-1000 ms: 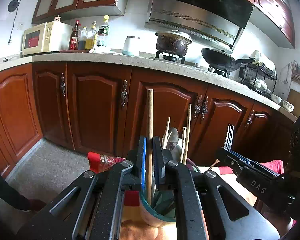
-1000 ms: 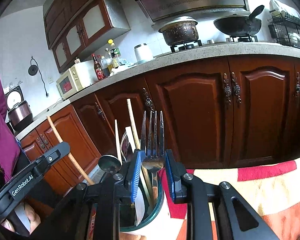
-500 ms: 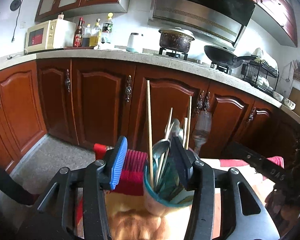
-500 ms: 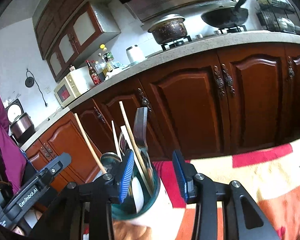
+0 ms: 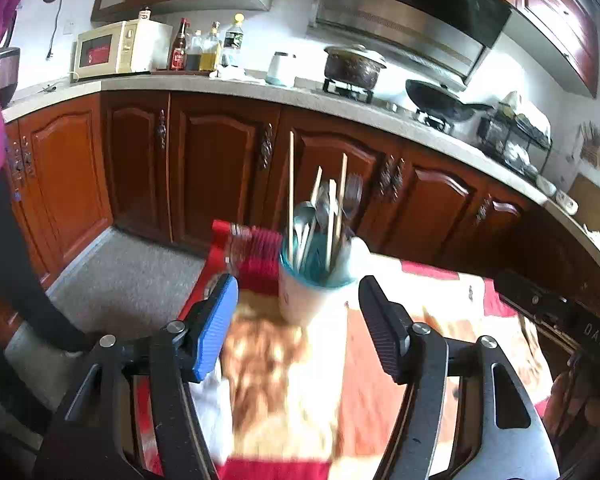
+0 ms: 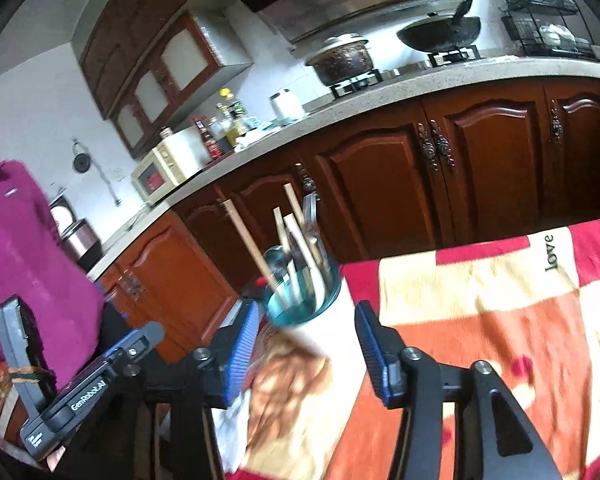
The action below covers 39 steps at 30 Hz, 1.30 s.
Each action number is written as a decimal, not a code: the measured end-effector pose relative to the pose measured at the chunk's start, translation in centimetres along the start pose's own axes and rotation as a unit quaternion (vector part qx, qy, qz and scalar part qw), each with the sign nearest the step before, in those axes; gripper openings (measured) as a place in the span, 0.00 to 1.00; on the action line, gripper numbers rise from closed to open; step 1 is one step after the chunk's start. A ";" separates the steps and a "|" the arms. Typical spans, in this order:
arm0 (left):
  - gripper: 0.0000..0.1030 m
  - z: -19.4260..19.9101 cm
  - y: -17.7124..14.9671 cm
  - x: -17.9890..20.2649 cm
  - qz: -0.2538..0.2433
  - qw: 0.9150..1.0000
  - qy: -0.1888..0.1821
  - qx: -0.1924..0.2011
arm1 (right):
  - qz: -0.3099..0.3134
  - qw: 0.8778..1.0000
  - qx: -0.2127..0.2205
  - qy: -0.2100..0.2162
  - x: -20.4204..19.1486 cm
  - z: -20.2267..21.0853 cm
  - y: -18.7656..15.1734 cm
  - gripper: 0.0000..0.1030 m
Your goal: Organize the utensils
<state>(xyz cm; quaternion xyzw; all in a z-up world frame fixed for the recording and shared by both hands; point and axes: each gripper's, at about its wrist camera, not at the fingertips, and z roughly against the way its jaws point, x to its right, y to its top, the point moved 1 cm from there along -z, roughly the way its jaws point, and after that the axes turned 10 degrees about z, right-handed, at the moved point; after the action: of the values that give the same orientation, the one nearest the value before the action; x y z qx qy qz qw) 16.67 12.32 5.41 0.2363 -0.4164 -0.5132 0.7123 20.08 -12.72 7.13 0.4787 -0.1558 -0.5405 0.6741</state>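
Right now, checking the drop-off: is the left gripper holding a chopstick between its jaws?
No. The left gripper has nothing between its opening jaws, and the chopsticks stand in the cup beyond it.

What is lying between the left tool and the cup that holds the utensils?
In the left wrist view, only bare patterned cloth lies between the left tool, its jaws opening and empty, and the cup.

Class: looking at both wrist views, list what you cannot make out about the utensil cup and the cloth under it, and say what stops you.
- Cup bottom, right view: hidden behind blurred cloth.
- Utensil count, both views: overlapping, motion-blurred.
- Cloth pattern, left view: blurred.
- Cloth edges: cut off by frame and grippers.
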 end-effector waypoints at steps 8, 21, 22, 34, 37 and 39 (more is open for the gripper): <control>0.73 6.6 -4.1 0.8 -0.026 0.999 0.020 -0.013 | 0.013 1.000 -0.008 -0.009 -3.3 6.7 -3.3 0.48; 0.73 7.3 -5.7 -0.1 -0.065 0.996 0.062 -0.026 | 0.049 0.998 -0.017 -0.037 -6.6 8.3 -5.6 0.48; 0.73 7.1 -5.5 -0.4 -0.060 0.996 0.063 -0.027 | 0.052 0.998 -0.018 -0.039 -6.7 8.2 -5.6 0.48; 0.73 5.6 -5.0 -1.2 -0.061 0.995 0.073 -0.034 | 0.058 0.997 -0.025 -0.049 -6.7 6.9 -5.2 0.48; 0.73 5.5 -5.1 -1.2 -0.063 0.995 0.075 -0.037 | 0.056 0.997 -0.027 -0.049 -6.7 6.8 -5.2 0.48; 0.73 5.5 -5.2 -1.2 -0.066 0.994 0.077 -0.039 | 0.059 0.997 -0.027 -0.051 -6.8 6.9 -5.3 0.48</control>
<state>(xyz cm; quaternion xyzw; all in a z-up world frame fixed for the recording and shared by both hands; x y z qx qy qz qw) 9.13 12.08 4.05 0.2736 -0.3234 -0.5553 0.7157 9.52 -9.79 8.31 0.4215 -0.2036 -0.5275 0.7089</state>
